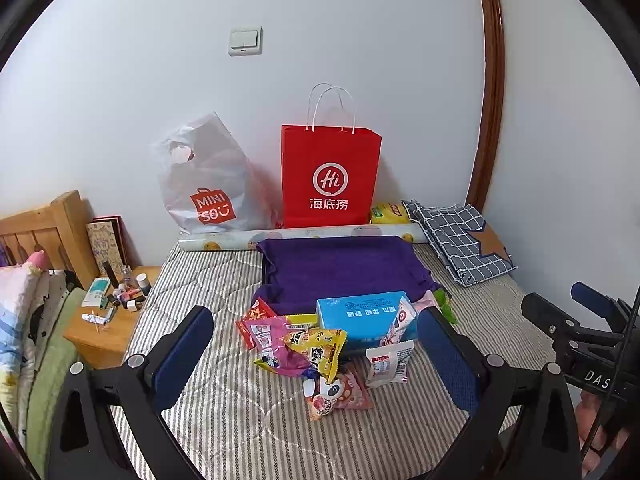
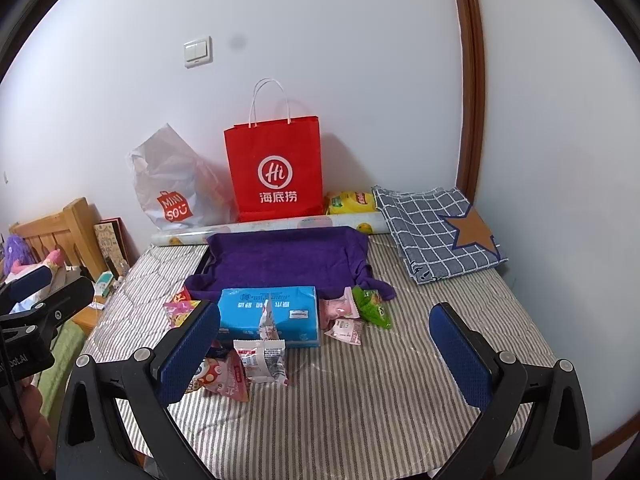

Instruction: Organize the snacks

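- Snack packets (image 1: 316, 350) sit in a loose heap on the striped bedspread (image 2: 360, 408), crowding a blue tissue box (image 2: 269, 312) at the front edge of a purple towel (image 2: 286, 258).
- Left gripper (image 1: 316, 354) is spread wide, holding nothing, its blue pads either side of the heap, hovering above it.
- Right gripper (image 2: 324, 354) is just as wide and empty, over bare bedspread; a white packet (image 2: 262, 364) lies by its left pad.
- A green packet (image 2: 372, 306) lies at 3 o'clock of the box.
- At 12 o'clock, against the wall, a red paper bag (image 2: 276, 172) stands beside a white plastic bag (image 2: 172, 184).
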The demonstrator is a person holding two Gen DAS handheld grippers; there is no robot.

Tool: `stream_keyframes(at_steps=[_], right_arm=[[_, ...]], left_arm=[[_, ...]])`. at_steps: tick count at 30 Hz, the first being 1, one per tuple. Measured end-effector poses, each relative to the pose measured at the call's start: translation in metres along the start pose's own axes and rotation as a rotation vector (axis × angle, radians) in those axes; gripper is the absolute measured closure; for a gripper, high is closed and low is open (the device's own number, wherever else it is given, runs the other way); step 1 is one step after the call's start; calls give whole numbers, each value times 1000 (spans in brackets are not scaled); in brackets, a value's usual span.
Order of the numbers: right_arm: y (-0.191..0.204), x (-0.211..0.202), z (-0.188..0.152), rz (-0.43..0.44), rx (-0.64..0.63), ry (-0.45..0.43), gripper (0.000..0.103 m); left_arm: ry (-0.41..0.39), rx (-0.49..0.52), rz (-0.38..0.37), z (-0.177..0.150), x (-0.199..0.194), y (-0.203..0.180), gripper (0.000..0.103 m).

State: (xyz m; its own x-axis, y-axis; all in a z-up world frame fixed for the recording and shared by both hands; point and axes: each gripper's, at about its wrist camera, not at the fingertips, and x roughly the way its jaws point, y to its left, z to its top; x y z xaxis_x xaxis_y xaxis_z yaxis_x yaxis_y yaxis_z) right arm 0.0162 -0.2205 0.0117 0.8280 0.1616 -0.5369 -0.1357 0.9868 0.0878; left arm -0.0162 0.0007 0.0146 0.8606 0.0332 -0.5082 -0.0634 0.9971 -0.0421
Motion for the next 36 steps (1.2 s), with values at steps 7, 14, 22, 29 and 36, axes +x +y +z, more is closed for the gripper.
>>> stream_keyframes(at_steps=[7, 14, 22, 29, 36], right_arm=[[1, -1, 1, 3, -6, -3, 0], [2, 4, 0, -26, -20, -5, 0], [1, 26, -8, -99, -35, 23, 0], [-3, 59, -28, -82, -104, 83, 0], [-24, 96, -51, 5, -59, 154, 1]], left_arm=[[1, 1, -4, 0, -1, 1, 0], [14, -5, 8, 1, 3, 5, 0], [64, -4, 47, -5, 25, 15, 0], [123, -13, 45, -19, 59, 32, 0], [193, -25, 44, -38, 102, 47, 1]])
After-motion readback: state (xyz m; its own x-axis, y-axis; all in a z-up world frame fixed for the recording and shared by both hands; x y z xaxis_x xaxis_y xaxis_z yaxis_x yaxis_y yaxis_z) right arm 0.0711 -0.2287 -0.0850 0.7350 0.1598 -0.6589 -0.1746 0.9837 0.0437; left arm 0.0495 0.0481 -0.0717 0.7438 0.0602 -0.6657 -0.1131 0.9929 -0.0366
